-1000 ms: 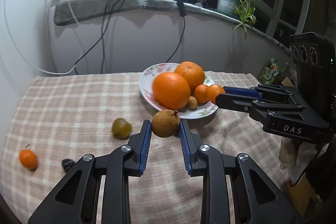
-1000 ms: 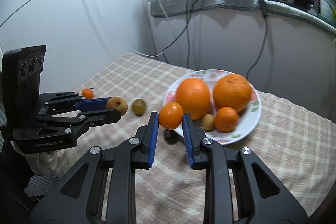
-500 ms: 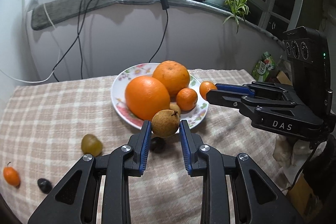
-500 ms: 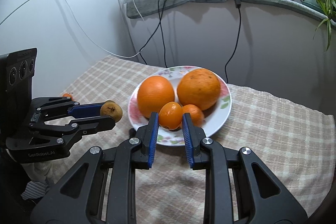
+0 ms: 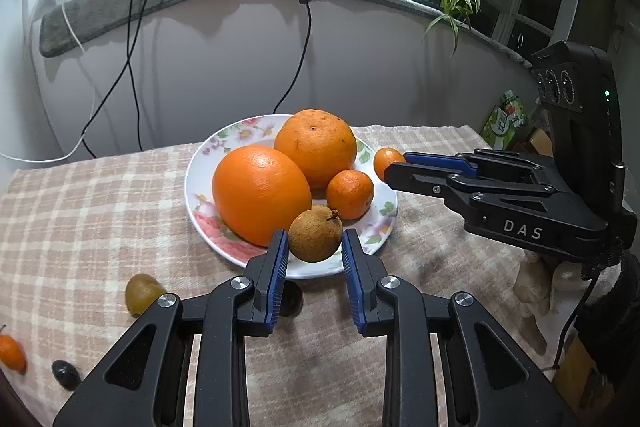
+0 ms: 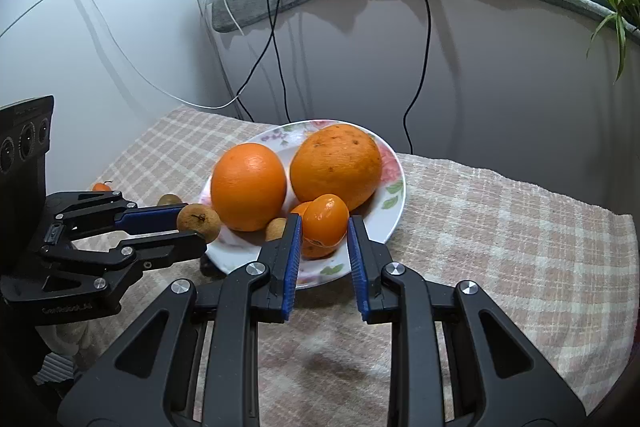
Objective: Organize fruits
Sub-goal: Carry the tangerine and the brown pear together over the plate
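Left wrist view: left hand-held gripper (image 5: 314, 253) clamps a brown longan (image 5: 315, 235) over the floral plate's (image 5: 208, 223) near rim; right hand-held gripper (image 6: 322, 241) pinches a kumquat (image 6: 325, 218) above that plate, both seemingly poised for release.

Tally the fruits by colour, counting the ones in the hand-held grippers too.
Orange: 5 (two large oranges, mandarin, held orange fruit, stemmed orange fruit)
Brown: 2 (held brown fruit, small brown fruit)
Yellow-green: 1 (yellow-green fruit)
Dark: 2 (dark fruits)
Total: 10
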`<action>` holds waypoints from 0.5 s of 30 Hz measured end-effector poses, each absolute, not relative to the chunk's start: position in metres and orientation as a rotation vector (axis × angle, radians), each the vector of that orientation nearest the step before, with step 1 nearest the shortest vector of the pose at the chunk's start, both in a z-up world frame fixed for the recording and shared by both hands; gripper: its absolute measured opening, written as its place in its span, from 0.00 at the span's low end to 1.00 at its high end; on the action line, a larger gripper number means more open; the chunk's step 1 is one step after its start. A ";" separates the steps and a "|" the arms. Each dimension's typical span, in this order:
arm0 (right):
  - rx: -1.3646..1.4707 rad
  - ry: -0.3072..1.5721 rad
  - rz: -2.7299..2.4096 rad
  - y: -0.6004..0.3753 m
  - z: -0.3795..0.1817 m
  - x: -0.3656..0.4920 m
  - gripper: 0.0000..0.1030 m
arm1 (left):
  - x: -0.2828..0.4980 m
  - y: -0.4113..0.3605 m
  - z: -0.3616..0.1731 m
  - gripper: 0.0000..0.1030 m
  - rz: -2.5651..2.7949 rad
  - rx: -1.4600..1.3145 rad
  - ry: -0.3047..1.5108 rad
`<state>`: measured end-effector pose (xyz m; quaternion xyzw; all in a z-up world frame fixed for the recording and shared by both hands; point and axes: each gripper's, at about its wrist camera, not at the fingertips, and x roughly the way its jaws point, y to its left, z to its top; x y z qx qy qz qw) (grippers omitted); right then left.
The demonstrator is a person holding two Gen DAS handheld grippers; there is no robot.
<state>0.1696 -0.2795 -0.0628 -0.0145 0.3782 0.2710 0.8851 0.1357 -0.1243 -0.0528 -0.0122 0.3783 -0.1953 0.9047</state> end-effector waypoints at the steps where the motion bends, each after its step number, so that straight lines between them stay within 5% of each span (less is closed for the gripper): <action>1: -0.029 0.788 0.562 -0.280 -0.063 0.171 0.23 | 0.137 -0.125 -0.053 0.25 -0.404 -0.025 0.782; 15: -0.001 0.816 0.547 -0.288 -0.073 0.186 0.23 | 0.145 -0.130 -0.058 0.25 -0.407 -0.016 0.794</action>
